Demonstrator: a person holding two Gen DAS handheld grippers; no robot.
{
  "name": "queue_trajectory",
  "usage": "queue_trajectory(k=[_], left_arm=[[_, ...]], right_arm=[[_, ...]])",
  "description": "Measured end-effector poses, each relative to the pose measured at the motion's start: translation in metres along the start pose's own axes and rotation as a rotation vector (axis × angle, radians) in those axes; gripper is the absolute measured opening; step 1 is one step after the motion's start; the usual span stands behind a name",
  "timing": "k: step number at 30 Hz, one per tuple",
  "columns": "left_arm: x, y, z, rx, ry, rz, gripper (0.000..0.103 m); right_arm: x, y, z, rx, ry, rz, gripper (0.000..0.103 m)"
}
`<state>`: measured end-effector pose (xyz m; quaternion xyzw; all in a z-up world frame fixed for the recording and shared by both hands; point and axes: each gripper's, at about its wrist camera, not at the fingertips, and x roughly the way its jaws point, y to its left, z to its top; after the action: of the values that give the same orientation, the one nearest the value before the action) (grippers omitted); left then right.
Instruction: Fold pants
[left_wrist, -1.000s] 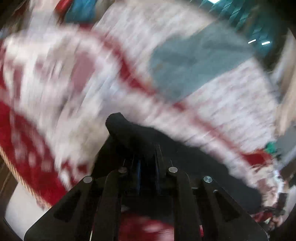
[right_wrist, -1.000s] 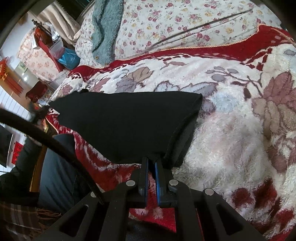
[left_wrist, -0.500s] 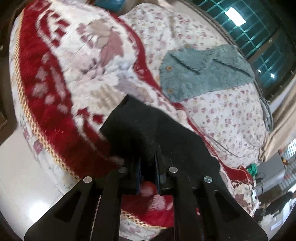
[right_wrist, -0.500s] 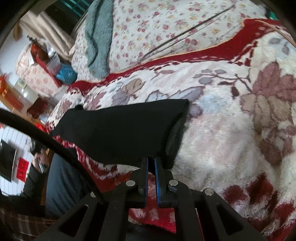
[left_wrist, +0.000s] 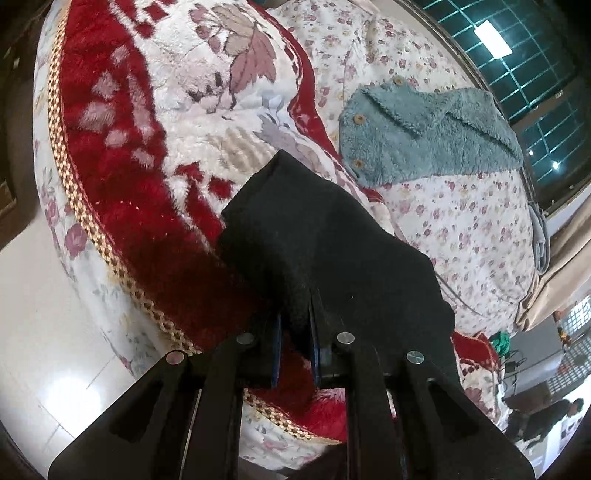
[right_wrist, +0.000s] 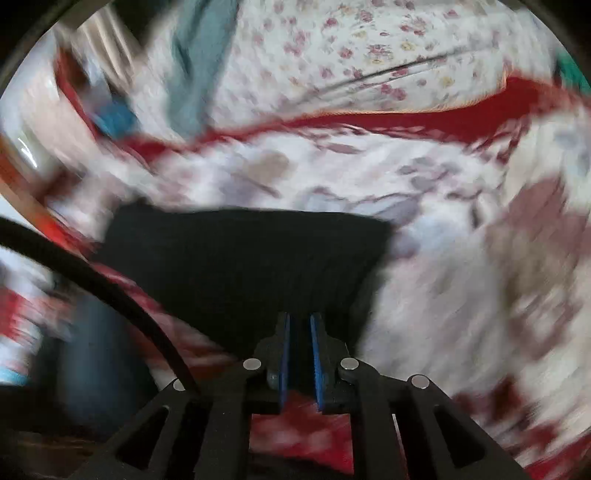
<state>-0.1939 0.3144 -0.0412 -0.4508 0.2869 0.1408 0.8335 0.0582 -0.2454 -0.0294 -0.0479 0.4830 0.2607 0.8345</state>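
Observation:
The black pants (left_wrist: 325, 236) lie folded on a red and white floral blanket (left_wrist: 155, 122) near the bed's front edge. My left gripper (left_wrist: 294, 325) is shut on the pants' near edge, with cloth pinched between the blue pads. In the right wrist view, which is blurred by motion, the pants (right_wrist: 240, 258) spread as a dark flat shape. My right gripper (right_wrist: 300, 328) is shut on their near edge.
A teal fleece garment (left_wrist: 424, 136) lies on the flowered quilt (left_wrist: 461, 221) behind the pants. The bed edge with gold trim (left_wrist: 85, 206) drops to a pale tiled floor (left_wrist: 40, 317). A black cable (right_wrist: 92, 280) crosses the right view's left side.
The left view has steadied and drawn closer over the pants near the bed edge. The right view has gone from sharp to blurred as that gripper moves. Both grippers stay shut on the pants.

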Motion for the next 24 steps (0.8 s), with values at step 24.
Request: queue_trajectory(k=[24], left_arm=[[0.003,0.011,-0.004,-0.038,0.018,-0.02,0.011]], right_arm=[[0.007,-0.039,0.05,0.233,-0.152,-0.026,0.0]])
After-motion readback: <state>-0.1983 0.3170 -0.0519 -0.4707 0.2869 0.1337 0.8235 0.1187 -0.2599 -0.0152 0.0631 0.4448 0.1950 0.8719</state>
